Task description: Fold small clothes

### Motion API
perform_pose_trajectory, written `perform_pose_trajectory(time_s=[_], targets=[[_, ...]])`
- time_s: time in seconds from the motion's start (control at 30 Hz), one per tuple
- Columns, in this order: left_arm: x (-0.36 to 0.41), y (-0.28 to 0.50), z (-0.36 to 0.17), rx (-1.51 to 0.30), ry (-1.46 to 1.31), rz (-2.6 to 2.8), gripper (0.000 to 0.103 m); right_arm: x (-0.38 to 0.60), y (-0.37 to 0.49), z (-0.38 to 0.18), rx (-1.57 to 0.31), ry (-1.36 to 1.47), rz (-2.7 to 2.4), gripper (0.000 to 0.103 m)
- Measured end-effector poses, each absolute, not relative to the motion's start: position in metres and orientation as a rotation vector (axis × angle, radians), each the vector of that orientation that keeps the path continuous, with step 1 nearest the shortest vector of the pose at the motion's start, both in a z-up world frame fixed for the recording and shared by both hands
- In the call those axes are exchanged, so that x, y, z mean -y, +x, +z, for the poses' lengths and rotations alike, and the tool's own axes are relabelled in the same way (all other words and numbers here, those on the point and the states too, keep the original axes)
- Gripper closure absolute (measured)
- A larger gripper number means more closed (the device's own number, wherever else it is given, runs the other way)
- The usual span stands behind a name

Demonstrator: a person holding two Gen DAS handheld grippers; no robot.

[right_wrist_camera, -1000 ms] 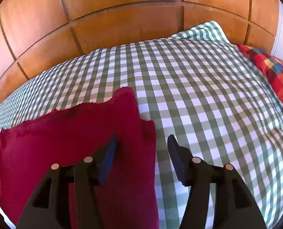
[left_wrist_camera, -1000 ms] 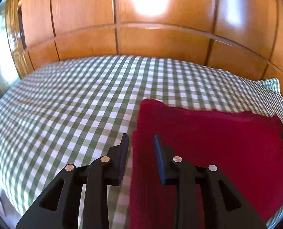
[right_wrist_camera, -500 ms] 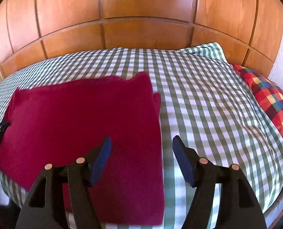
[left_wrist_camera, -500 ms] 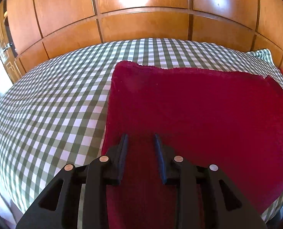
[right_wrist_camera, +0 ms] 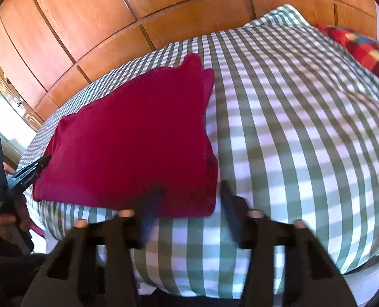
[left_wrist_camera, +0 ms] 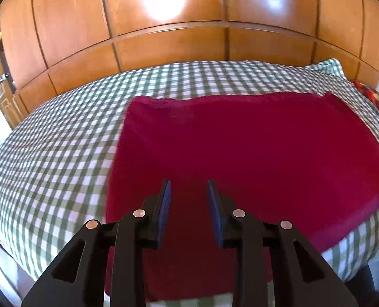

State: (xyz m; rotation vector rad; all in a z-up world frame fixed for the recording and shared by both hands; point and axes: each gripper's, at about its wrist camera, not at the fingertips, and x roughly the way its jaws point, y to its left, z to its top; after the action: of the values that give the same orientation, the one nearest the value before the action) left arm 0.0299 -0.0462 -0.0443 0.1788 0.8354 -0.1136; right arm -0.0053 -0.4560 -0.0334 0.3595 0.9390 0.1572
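A dark red cloth (left_wrist_camera: 253,151) lies folded flat on the green and white checked bed cover (left_wrist_camera: 56,153); it also shows in the right wrist view (right_wrist_camera: 135,148). My left gripper (left_wrist_camera: 188,192) is open and empty, held above the cloth's near left part. My right gripper (right_wrist_camera: 186,199) is open and empty, blurred, at the cloth's near right corner, above the bed's front edge. The left gripper (right_wrist_camera: 25,174) and the hand that holds it also show at the left of the right wrist view.
Wooden wardrobe panels (left_wrist_camera: 179,41) stand behind the bed. A red, blue and yellow checked pillow (right_wrist_camera: 366,51) lies at the far right, also seen in the left wrist view (left_wrist_camera: 376,102). The checked cover (right_wrist_camera: 304,128) stretches right of the cloth.
Both grippers have pulled back and up from the cloth toward the bed's front edge. The right wrist view has tilted and swung right. Both stay open and empty.
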Motion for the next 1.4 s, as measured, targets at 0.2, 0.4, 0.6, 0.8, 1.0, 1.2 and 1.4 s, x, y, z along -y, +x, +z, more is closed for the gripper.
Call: perform_pose_trajectory(time_s=[0.2, 0.4, 0.6, 0.8, 1.0, 1.2, 1.4], targets=[[0.048, 0.027, -0.058, -0.871, 0.218, -0.116, 0.071, 0.444, -0.019, -0.02, -0.921, 0.219, 0.124, 0.096], [0.022, 0.023, -0.045, -0.867, 0.053, -0.18, 0.059, 0.443, -0.019, -0.04, -0.969, 0.195, 0.09, 0.095], [-0.06, -0.006, -0.022, -0.813, -0.103, -0.175, 0.052, 0.461, -0.019, -0.023, -0.955, 0.227, -0.046, 0.044], [-0.104, -0.034, -0.037, -0.87, -0.14, -0.235, 0.052, 0.444, -0.005, 0.008, -0.876, 0.197, -0.044, 0.039], [-0.084, -0.022, -0.051, -0.922, -0.179, -0.373, 0.056, 0.386, 0.02, 0.012, -0.851, 0.117, 0.092, 0.037], [-0.081, -0.022, -0.048, -0.921, -0.178, -0.38, 0.098, 0.361, 0.039, -0.023, -0.927, 0.011, 0.08, 0.035], [-0.094, -0.023, -0.065, -0.977, -0.139, -0.313, 0.098, 0.366, 0.034, -0.038, -0.895, 0.026, 0.105, 0.035]])
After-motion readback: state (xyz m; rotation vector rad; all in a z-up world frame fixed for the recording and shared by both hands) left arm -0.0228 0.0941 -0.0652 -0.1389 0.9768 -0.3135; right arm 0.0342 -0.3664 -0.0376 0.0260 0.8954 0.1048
